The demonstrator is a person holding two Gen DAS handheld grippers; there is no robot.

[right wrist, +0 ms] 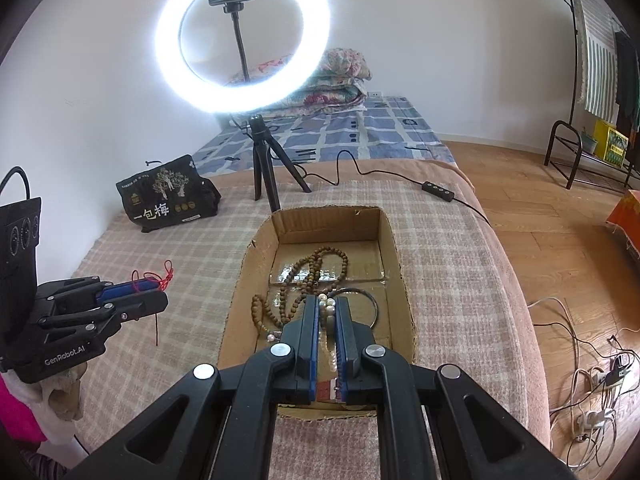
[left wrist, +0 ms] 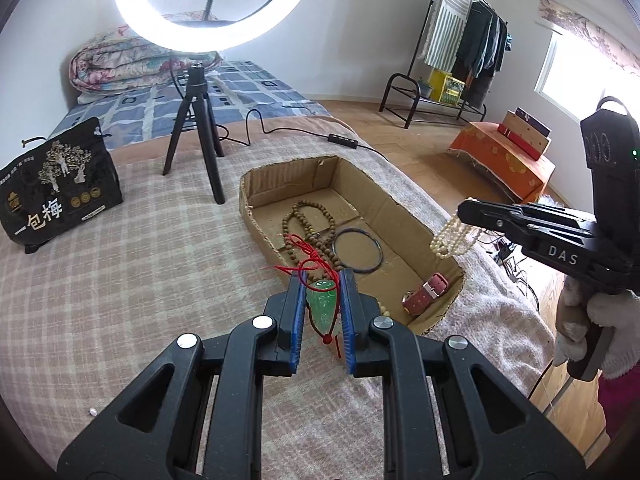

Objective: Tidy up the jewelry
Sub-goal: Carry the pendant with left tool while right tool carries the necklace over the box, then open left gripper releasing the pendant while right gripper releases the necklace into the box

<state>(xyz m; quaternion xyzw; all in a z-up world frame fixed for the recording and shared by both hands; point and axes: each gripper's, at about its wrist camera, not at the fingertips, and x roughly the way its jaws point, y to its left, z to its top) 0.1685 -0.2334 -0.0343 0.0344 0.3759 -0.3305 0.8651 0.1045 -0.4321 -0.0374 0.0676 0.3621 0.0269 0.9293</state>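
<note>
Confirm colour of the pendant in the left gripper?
Green, on a red cord; pendant shows best in the left wrist view.

We are in a home bedroom: a bed (right wrist: 360, 128) with folded quilts (right wrist: 340, 76) at the far wall, a clothes rack (left wrist: 464, 44) far right, wooden floor (right wrist: 540, 208).

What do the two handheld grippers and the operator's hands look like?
Both are black plastic linkage frames with silver pivot bolts and blue ribbed finger pads. The right gripper is marked "DAS", the left gripper "GenRobot.AI". The right hand wears a white knit glove above a magenta sleeve; a thin cable hangs below.
</note>
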